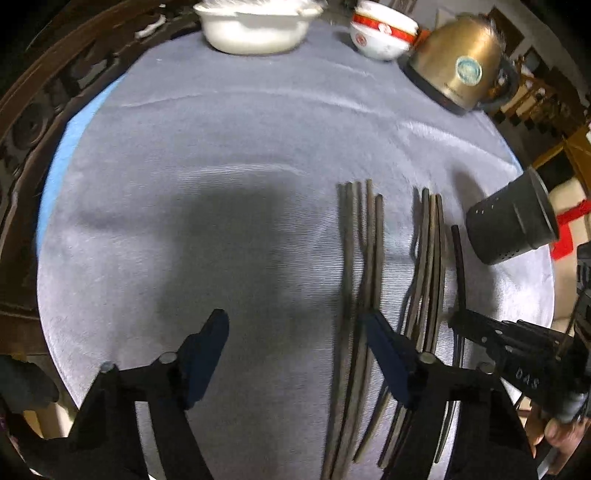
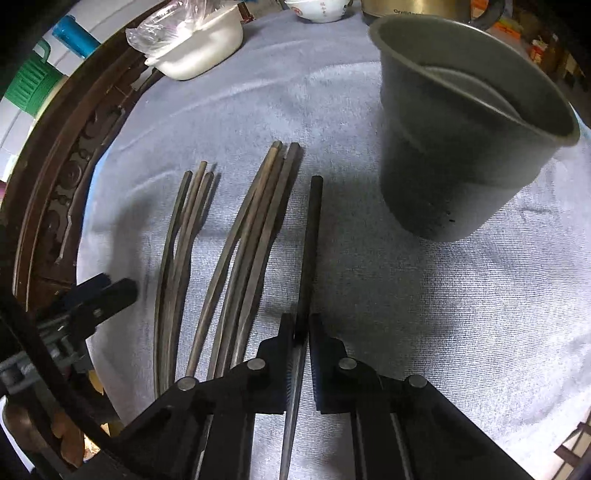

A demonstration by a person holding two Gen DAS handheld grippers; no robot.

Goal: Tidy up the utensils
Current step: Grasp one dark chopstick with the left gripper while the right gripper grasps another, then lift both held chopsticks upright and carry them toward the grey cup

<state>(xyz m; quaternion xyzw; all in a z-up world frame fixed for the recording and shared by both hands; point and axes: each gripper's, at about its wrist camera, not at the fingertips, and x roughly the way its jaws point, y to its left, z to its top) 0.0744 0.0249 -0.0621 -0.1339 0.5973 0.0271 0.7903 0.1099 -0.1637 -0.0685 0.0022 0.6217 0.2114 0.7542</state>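
The right claw [image 2: 303,328] is closed tight on one dark chopstick [image 2: 309,251]. The stick runs forward out of the claw, over the gray cloth [image 2: 369,295] that covers the round tabletop [image 2: 44,206]. Its far tip points toward the back of the tabletop.

Just to the left of that stick lie two loose bunches of chopsticks. The nearer bunch [image 2: 255,221] has about four sticks. The farther bunch [image 2: 184,229] has about three. They all lie flat on the cloth, side by side.

The dark gray cup [image 2: 461,158] stands on the cloth to the right of the held stick, a little farther back. It looks tilted in the round picture.

The left claw [image 1: 291,332] is open wide and holds nothing. It hangs over the cloth, left of the sticks.

At the back are a white dish [image 1: 255,33], a red and white bowl [image 1: 380,37] and a gold kettle [image 1: 458,70].
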